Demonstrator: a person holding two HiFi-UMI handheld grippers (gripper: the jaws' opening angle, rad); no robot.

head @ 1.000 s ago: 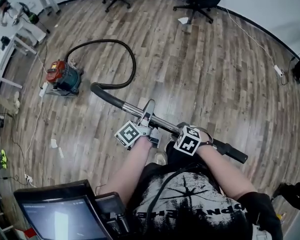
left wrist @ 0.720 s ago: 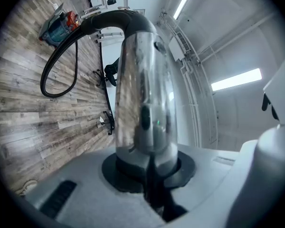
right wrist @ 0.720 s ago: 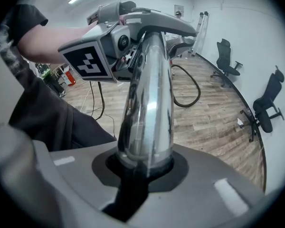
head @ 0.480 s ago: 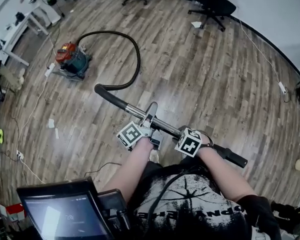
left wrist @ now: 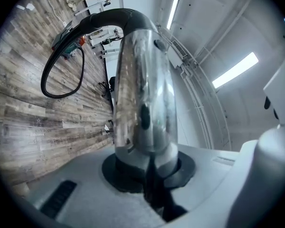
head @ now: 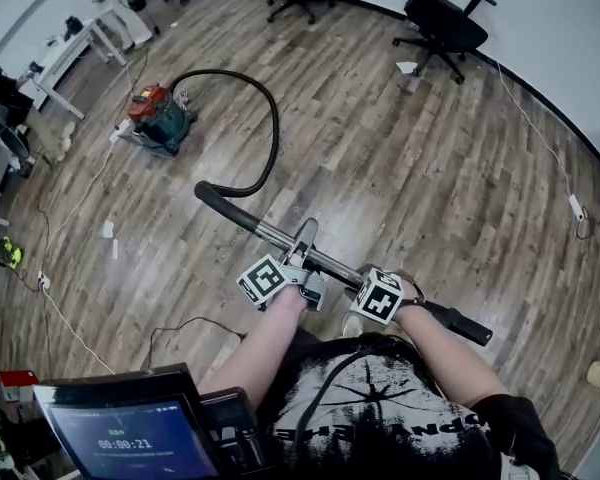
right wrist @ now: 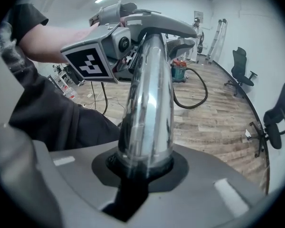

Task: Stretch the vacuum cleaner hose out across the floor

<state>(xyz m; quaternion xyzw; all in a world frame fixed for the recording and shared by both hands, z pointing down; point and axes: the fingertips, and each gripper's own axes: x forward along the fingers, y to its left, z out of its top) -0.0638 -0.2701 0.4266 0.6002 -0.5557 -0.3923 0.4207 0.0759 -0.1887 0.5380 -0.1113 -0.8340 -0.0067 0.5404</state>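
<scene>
Stretching is judged under way: with the shiny chrome wand [head: 278,236] clamped by left gripper [left wrist: 147,175] and right gripper [right wrist: 142,171], the black flexible hose [head: 271,128], looped far left by the red-and-teal vacuum canister [head: 158,118], must be pulled nearer.

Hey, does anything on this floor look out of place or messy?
The black vacuum hose lies in a wide bend, not straight, between the red-and-teal vacuum cleaner and the chrome wand tube. White paper scraps lie loose on the wood floor.
</scene>
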